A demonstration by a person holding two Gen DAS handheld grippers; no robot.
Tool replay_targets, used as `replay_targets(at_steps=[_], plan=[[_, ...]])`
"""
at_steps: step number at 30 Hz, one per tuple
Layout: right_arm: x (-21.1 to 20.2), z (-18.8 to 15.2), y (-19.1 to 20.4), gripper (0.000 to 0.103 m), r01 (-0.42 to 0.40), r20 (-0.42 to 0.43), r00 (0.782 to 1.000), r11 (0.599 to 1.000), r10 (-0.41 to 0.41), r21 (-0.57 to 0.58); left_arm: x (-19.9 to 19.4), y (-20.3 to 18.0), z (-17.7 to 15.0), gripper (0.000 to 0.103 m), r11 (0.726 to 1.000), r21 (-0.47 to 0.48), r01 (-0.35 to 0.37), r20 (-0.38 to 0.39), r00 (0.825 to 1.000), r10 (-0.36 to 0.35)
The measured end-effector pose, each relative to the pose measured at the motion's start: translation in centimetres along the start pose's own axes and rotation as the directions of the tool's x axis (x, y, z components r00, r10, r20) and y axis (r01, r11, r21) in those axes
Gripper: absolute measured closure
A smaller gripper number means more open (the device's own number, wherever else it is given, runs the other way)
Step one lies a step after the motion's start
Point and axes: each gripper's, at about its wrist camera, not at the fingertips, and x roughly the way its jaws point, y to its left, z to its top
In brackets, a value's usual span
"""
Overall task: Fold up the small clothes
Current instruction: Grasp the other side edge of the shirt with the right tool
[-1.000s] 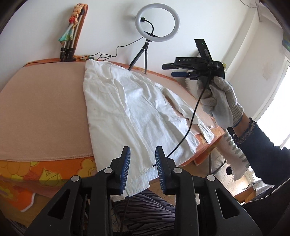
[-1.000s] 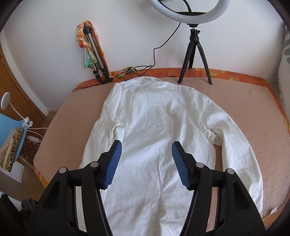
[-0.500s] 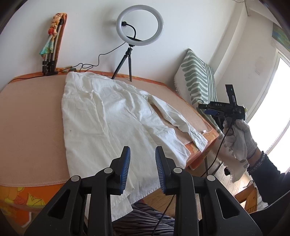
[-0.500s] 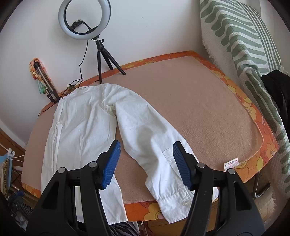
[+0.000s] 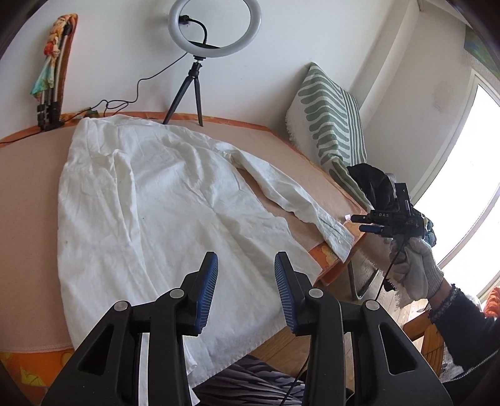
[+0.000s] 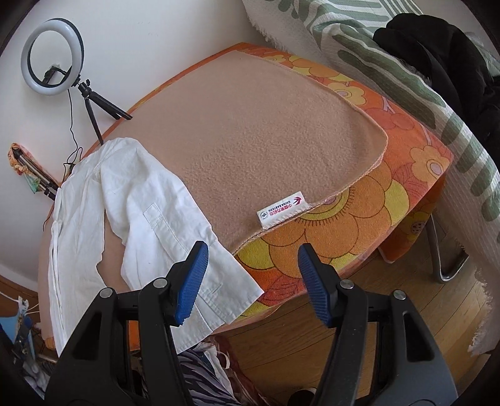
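Left gripper [image 5: 245, 289]: its blue ribbed pads stand apart and hold nothing – the jaws have just been opening, and only the shirt's lower body shows in the gap beyond them.
Right gripper [image 6: 251, 281]: jaws wide apart and empty; the left pad [image 6: 192, 282] overlaps the sleeve cuff in the picture, though whether it touches the cloth I cannot tell.
Right gripper, seen from the left wrist [image 5: 367, 223]: it is held sideways in a gloved hand [image 5: 415, 268], with its two blue fingertips pointing at the cuff, near it but apart.
White shirt [image 5: 150, 212]: thin, creased woven cloth, laid flat ahead of the left fingers, collar at the far end, hem spilling over the near edge below the pads.
Sleeve [image 6: 162, 212]: a long flat band running out to the right of the body, with a stitched placket – its buttoned cuff [image 5: 336, 239] hangs over the corner.
Blanket [image 6: 256, 134]: peach fleece, nubbly, with a rounded stitched corner and a small white label [image 6: 282, 210] just ahead of the right fingers.
Floral cover [image 6: 359, 200]: orange and yellow flowers, showing under the blanket, between the right pads.
Ring light [image 5: 214, 26]: a white hoop on a black tripod, far beyond the left fingers by the wall.
Cushion [image 5: 331, 125]: cream with green stripes, textured weave, to the right.
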Motion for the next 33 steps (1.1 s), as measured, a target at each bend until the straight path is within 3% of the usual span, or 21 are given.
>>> replay_targets(at_steps=[7,16,19,20,21,23,29,33], plan=[[0.8,-1.5,-0.3,0.045,-0.061,-0.028,0.998,0.998,0.062,0.022,2.2,0.2,1.0,0.067,1.000,-0.022,0.015,-0.020,1.000,-0.016],[1.4,-2.8,2.7,0.050,0.079,-0.027,0.996,0.991,-0.083,-0.107,3.1,0.8,0.9,0.067,0.999,-0.048,0.021,-0.053,0.998,-0.024],[1.7,-3.2,4.1,0.073,0.165,-0.007,0.986,0.970,-0.168,-0.179,3.1,1.0,0.9,0.067,0.998,-0.060,0.023,-0.054,0.998,-0.026],[1.7,-3.4,4.5,0.085,0.168,-0.008,0.985,0.966,-0.173,-0.194,3.1,1.2,0.9,0.067,0.997,-0.074,0.026,-0.051,0.998,-0.029],[1.7,-3.5,4.7,0.093,0.164,-0.010,0.986,0.966,-0.169,-0.202,3.0,1.4,0.9,0.067,0.996,-0.087,0.029,-0.049,0.998,-0.034],[1.6,-3.5,5.0,0.096,0.157,-0.014,0.987,0.967,-0.163,-0.202,2.9,1.5,0.9,0.067,0.995,-0.100,0.030,-0.047,0.998,-0.034],[-1.3,-2.5,5.9,0.098,0.126,0.069,0.991,0.979,-0.117,-0.162,2.5,1.9,1.1,0.067,0.996,-0.086,0.011,-0.048,0.999,-0.015],[-4.9,-2.2,10.1,0.098,0.080,0.168,0.985,0.964,-0.037,-0.253,2.5,2.8,1.4,0.067,0.991,-0.136,0.009,-0.043,0.999,-0.015]])
